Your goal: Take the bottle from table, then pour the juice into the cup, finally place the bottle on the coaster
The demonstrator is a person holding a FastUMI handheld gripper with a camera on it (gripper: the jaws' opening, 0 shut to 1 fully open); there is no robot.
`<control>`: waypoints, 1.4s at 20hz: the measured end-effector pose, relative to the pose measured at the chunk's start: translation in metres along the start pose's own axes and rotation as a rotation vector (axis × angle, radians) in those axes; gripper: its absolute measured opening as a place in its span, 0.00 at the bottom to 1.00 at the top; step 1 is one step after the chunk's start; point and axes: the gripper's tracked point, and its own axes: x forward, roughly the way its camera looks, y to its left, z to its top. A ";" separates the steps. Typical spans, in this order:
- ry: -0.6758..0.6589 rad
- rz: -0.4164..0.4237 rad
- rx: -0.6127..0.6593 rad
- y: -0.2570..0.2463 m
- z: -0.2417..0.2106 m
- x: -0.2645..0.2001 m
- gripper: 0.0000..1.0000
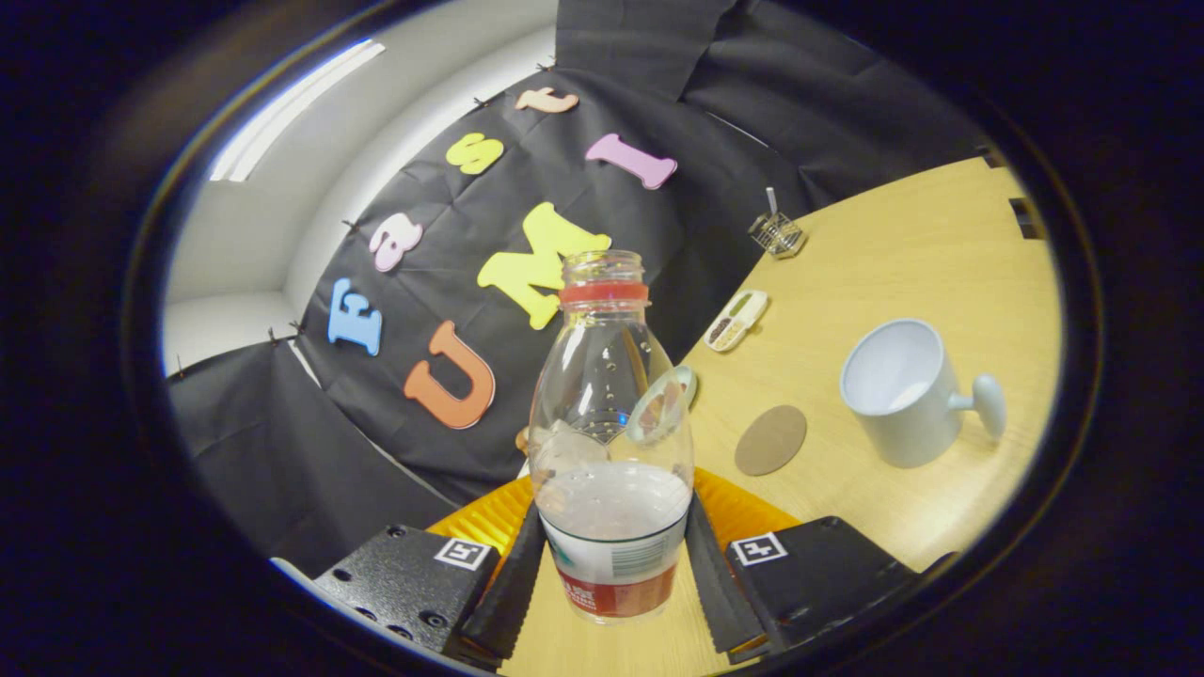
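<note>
My gripper [613,564] is shut on a clear plastic bottle [611,423], both fingers pressing its lower labelled part. The bottle has no cap, a red ring at its neck, and a little pale juice near the bottom. The whole view is tilted, and the bottle appears held above the wooden table [894,254]. Beyond the fingers to the right, a white cup [898,390] with a handle stands on the table. A round brown coaster [770,439] lies flat between the bottle and the cup.
A yellow ribbed object [743,508] sits just behind the bottle's base. Farther back on the table are a small tray with compartments [736,320], a small wire basket [777,233] and a round lid-like piece [670,400] seen through the bottle.
</note>
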 end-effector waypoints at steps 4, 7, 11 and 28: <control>0.029 0.001 0.105 -0.003 -0.004 0.004 0.78; 0.019 0.022 0.215 0.000 0.000 0.003 0.78; 0.001 0.009 0.302 -0.005 0.009 0.001 0.77; -0.028 0.095 0.715 0.022 0.043 -0.002 0.77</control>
